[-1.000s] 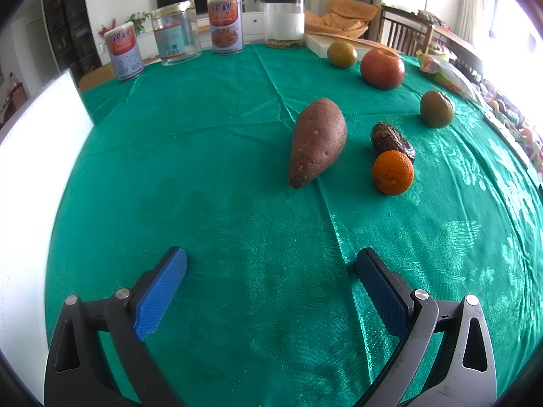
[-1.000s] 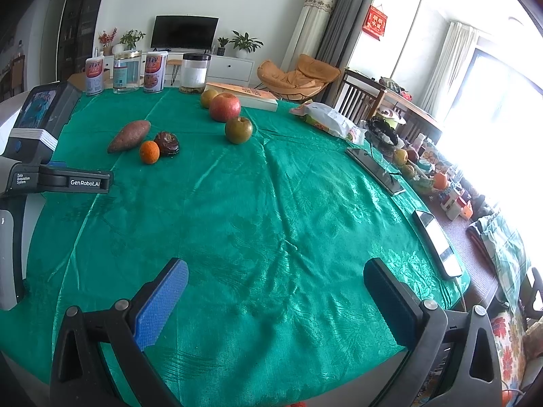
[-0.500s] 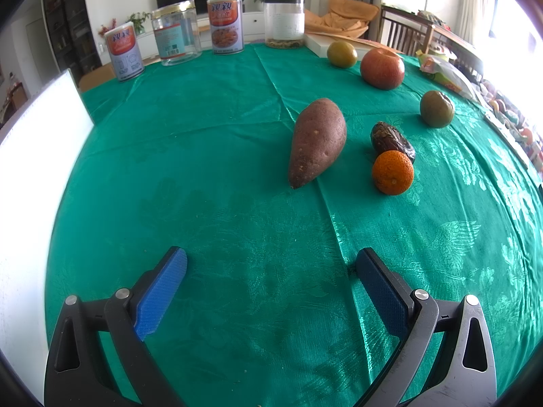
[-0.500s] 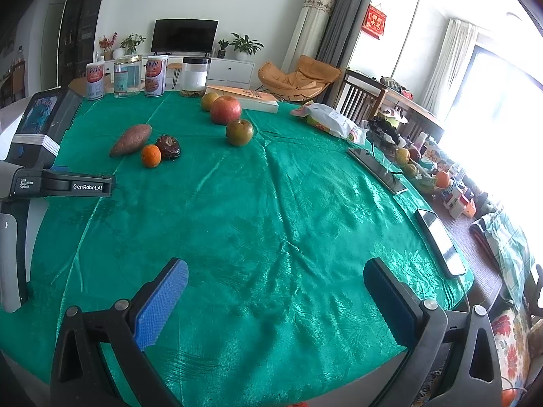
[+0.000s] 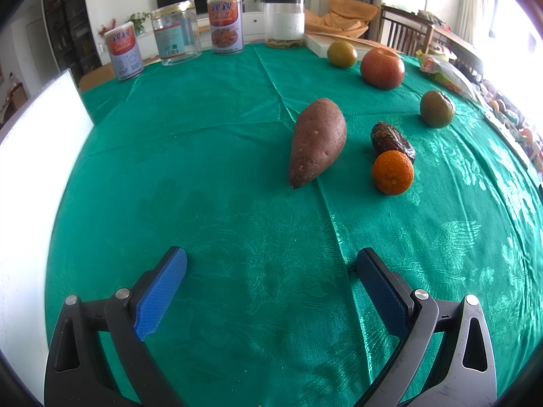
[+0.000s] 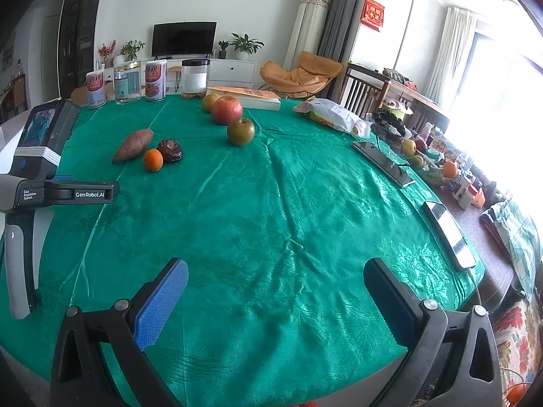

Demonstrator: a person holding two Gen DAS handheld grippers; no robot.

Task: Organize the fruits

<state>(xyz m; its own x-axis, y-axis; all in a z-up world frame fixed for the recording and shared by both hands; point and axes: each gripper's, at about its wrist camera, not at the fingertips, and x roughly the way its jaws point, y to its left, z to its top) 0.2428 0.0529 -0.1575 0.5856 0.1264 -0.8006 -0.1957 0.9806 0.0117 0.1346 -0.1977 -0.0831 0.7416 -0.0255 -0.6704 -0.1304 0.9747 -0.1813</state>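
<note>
On the green tablecloth (image 5: 217,176) lie a sweet potato (image 5: 317,140), a small orange (image 5: 392,172), a dark wrinkled fruit (image 5: 390,137), a green-brown apple (image 5: 436,108), a red apple (image 5: 382,68) and a yellow-green fruit (image 5: 341,54). My left gripper (image 5: 271,264) is open and empty, low over the cloth short of the sweet potato. My right gripper (image 6: 276,273) is open and empty near the table's front. In the right wrist view the sweet potato (image 6: 133,145), orange (image 6: 152,160), green apple (image 6: 240,131) and red apple (image 6: 227,110) lie far ahead.
Two cans (image 5: 124,52) (image 5: 225,28), a clear jar (image 5: 175,33) and a black-lidded jar (image 5: 284,22) stand at the far edge. A book (image 6: 247,96), a snack bag (image 6: 334,115) and two phones (image 6: 383,162) (image 6: 449,234) lie to the right. The left gripper's body (image 6: 37,176) stands at left.
The right wrist view has drifted slightly, so the fruits sit lower in the frame. The left gripper has not moved.
</note>
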